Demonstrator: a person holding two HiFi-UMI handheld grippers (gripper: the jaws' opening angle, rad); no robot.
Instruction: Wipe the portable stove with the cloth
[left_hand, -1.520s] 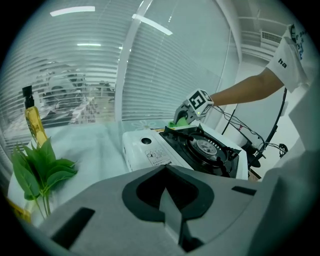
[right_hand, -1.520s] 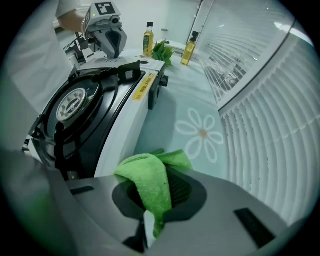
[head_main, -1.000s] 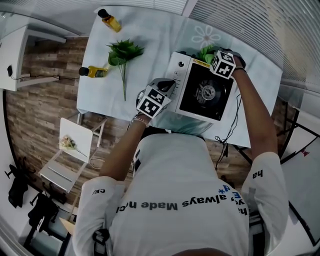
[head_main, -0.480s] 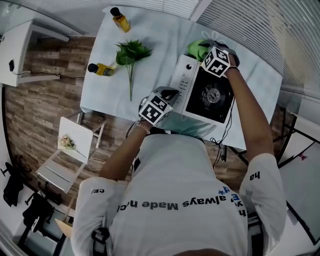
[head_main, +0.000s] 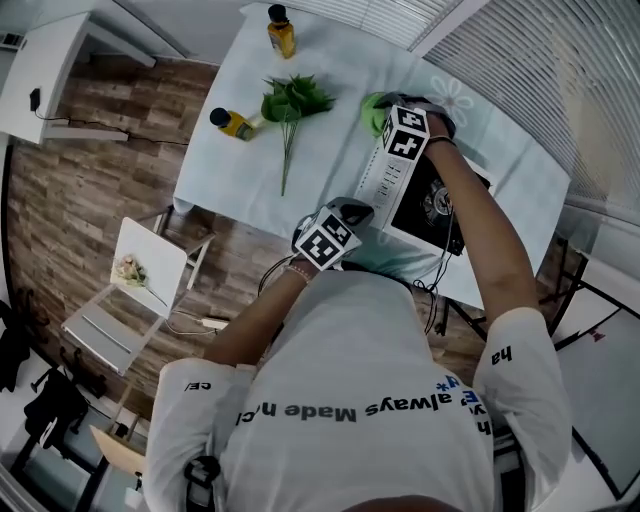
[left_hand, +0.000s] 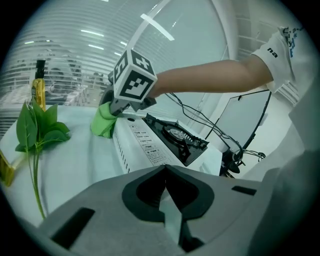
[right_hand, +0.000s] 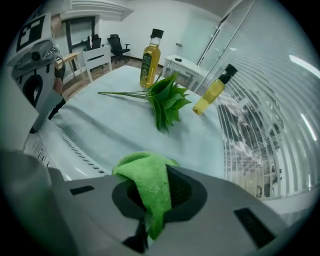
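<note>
The portable stove (head_main: 432, 205) is white with a black burner top and lies on the table (head_main: 250, 170); the left gripper view shows its control panel (left_hand: 145, 147) side-on. My right gripper (head_main: 388, 118) is shut on the green cloth (head_main: 374, 108), which it holds at the far end of the control panel. The cloth (right_hand: 150, 182) bunches out of the right gripper (right_hand: 149, 222), and it (left_hand: 103, 120) hangs against the stove's far corner. My left gripper (head_main: 350, 212) sits off the stove's near corner. Its jaws (left_hand: 167, 200) are shut with nothing held.
A leafy green sprig (head_main: 290, 105) and two oil bottles (head_main: 281, 30) (head_main: 232, 123) lie left of the stove. Black cables (head_main: 440, 290) hang off the table's near edge. A white chair (head_main: 140, 290) stands on the wooden floor at left. Blinds run behind the table.
My right gripper has carried the cloth leftward along the stove's far edge, from behind the burner to the end of the control panel. The left gripper has drawn back from the knob.
</note>
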